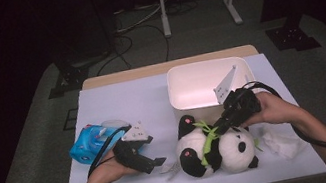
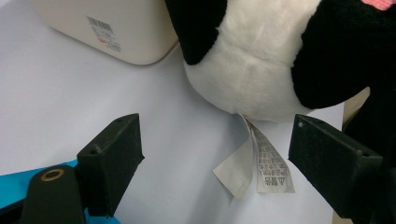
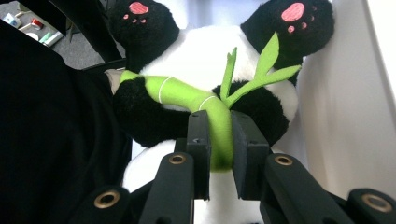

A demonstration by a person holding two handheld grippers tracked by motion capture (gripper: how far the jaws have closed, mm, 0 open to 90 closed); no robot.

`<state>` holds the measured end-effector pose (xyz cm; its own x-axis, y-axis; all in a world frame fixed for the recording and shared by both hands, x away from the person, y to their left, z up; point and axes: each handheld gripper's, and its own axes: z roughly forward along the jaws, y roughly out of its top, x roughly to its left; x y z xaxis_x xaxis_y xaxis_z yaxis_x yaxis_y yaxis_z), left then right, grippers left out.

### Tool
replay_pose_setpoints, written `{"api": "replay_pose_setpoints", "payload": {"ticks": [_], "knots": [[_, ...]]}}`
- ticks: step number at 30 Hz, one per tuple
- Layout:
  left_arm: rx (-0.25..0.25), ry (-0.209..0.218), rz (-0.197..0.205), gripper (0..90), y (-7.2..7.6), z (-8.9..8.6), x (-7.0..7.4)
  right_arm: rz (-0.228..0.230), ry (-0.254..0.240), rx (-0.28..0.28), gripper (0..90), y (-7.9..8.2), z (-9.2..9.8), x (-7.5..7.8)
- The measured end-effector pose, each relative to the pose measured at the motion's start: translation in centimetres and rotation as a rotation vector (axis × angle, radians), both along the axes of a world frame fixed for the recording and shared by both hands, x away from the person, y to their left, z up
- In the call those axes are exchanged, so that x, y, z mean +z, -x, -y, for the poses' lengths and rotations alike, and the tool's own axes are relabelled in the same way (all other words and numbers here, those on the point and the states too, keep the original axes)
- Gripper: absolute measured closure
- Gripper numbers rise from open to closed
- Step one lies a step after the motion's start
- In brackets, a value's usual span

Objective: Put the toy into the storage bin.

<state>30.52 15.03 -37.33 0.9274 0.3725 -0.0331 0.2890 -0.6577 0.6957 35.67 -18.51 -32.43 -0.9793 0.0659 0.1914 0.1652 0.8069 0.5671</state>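
A black and white plush panda (image 1: 214, 148) lies on the pale table cover, hugging a green bamboo stalk (image 1: 208, 140). My right gripper (image 3: 219, 135) is shut on the bamboo stalk (image 3: 218, 123), both pads pressing its sides across the panda's belly (image 3: 201, 51). In the high view that right gripper (image 1: 218, 126) reaches in from the right. My left gripper (image 1: 159, 163) stands open just left of the panda, held low over the table. Between its jaws lies the panda's white fabric label (image 2: 259, 163), untouched, under the panda's rump (image 2: 252, 65).
A white bin (image 1: 208, 83) stands behind the panda, its corner (image 2: 112, 32) close in the left gripper view. A blue tissue pack (image 1: 89, 141) lies at the left. Crumpled white tissue (image 1: 281, 141) sits at the right, near the table's front edge.
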Motion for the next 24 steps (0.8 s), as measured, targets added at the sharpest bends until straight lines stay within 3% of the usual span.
{"api": "replay_pose_setpoints", "payload": {"ticks": [11, 24], "knots": [[0.008, -0.002, 0.001, 16.6, 0.2, -0.2, -0.2, 0.053, 0.025, 0.025, 78.6, 1.1, -0.3, 1.8], [0.012, 0.001, 0.005, 16.7, 0.2, -0.4, 0.3, 0.129, 0.022, 0.022, 78.5, 2.5, 0.1, 5.7]]}}
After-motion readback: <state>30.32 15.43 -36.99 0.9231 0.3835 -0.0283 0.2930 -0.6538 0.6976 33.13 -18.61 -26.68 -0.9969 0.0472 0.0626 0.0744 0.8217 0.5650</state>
